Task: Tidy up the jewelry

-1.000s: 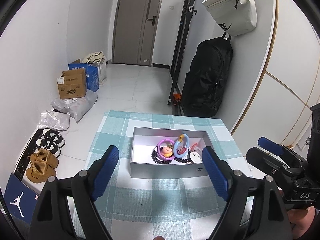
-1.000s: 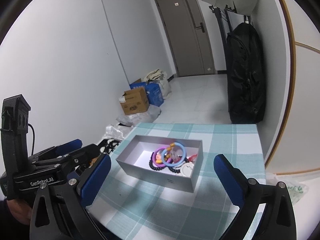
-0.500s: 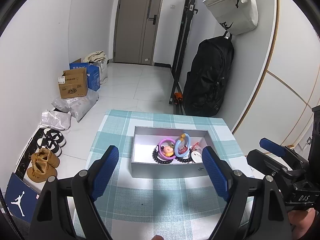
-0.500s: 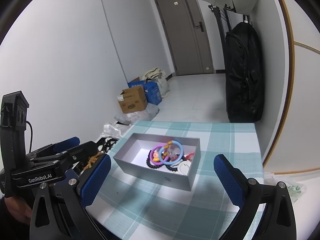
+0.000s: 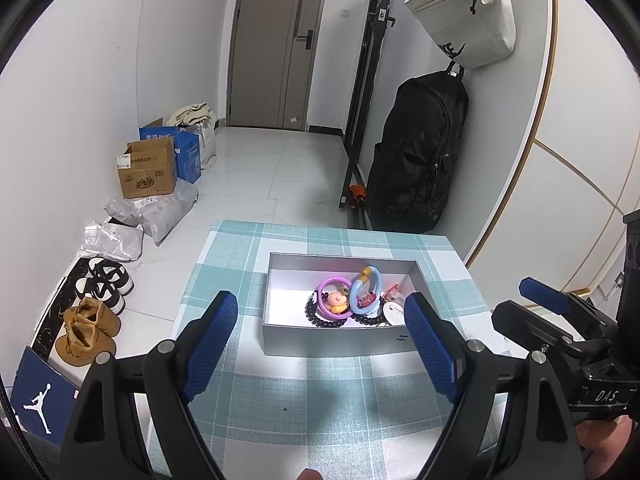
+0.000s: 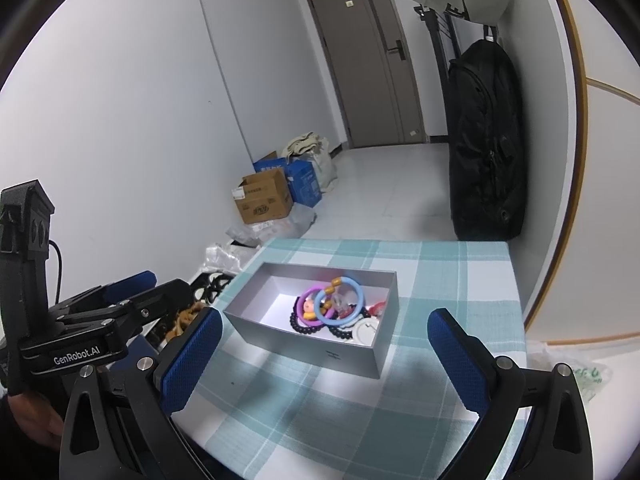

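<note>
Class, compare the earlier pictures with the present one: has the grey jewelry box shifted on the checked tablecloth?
No. The grey jewelry box sits on the same plaid stripes of the checked tablecloth, with its far wall equally short of the cloth's far edge.

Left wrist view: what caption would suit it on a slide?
Open left gripper hovers before a grey box of bracelets on a checked tablecloth.

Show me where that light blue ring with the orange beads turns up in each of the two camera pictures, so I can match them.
Left wrist view: the light blue ring leans in the right half of the grey box, just right of the purple ring.
Right wrist view: the light blue ring lies mid-frame in the same box, overlapping the purple ring on its left.
Shared landmark: the black backpack by the right wall.
</note>
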The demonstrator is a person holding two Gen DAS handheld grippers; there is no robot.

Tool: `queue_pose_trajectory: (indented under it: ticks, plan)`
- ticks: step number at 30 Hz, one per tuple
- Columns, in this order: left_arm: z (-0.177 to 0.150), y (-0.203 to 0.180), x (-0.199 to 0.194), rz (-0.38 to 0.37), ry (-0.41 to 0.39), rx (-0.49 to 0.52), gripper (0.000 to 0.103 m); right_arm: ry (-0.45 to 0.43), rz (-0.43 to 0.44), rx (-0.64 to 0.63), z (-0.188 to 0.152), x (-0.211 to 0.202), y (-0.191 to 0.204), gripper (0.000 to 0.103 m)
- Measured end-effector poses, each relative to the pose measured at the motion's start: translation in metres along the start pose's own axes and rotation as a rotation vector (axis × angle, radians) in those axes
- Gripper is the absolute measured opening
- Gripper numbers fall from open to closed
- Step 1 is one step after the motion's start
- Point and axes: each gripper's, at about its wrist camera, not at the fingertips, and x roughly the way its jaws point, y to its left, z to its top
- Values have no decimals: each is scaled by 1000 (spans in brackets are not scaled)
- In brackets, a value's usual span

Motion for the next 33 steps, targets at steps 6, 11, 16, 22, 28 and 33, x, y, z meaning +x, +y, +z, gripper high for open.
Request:
queue_pose_trajectory:
  ticks: [6, 11, 16, 22, 28, 33]
  plan:
    - [1, 1, -1, 2, -1, -3, 82, 4, 0, -1, 0, 1, 1, 103]
    - [1, 1, 0, 6, 3, -13, 82, 5, 0, -1, 0, 1, 1, 103]
    - [1, 3, 1, 15, 5, -26, 82, 7, -1, -4, 0, 1, 1, 103]
    - [0, 5, 0, 17, 6, -33, 82, 7, -1, -6, 0, 1, 1, 103]
    - [0, 4, -1, 17, 0, -24, 82, 8, -1, -8, 0, 1, 1, 103]
    - [0, 4, -2, 19, -4, -25, 82, 7, -1, -7, 0, 1, 1, 103]
